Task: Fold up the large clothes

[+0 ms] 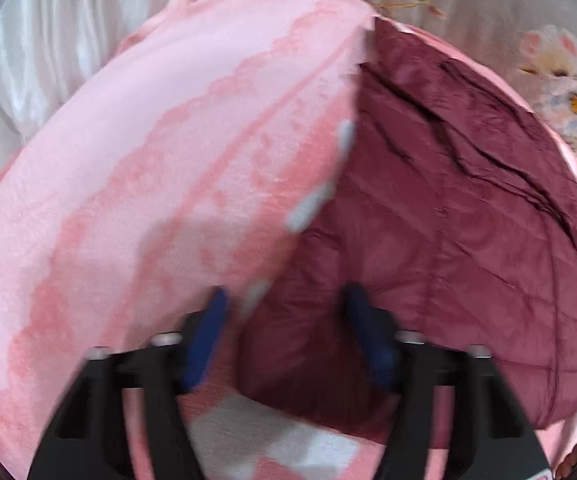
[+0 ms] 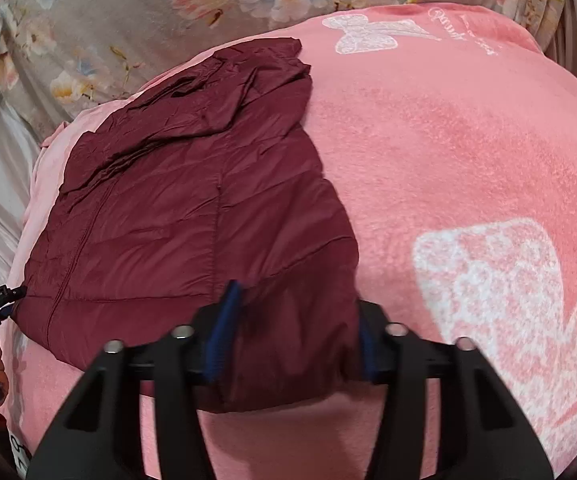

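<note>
Under everything we have the pink blanket, spread over the bed and filling both views; beyond it, far ahead of the jaws, lies a floral sheet.

On the blanket lies the maroon quilted jacket, our task's thing. It looks partly folded already, with a crumpled part, likely a sleeve, laid over its far end, so we judge the fold to be midway and the next lengthwise fold to be in hand.

The right gripper has its jaws spread wide to either side of the jacket's near corner. The cloth fills the gap between them, yet we see no pinch on it.

The left gripper is blurred in its own view. Its jaws stand apart as well, over the jacket's near edge where the maroon cloth meets the blanket, and they hold nothing that we can make out.

Next, we judge, both pairs of jaws must press together on the near hem, one at each corner. They must catch every layer of the slippery quilted cloth before we lift it and carry it toward the far end.
</note>
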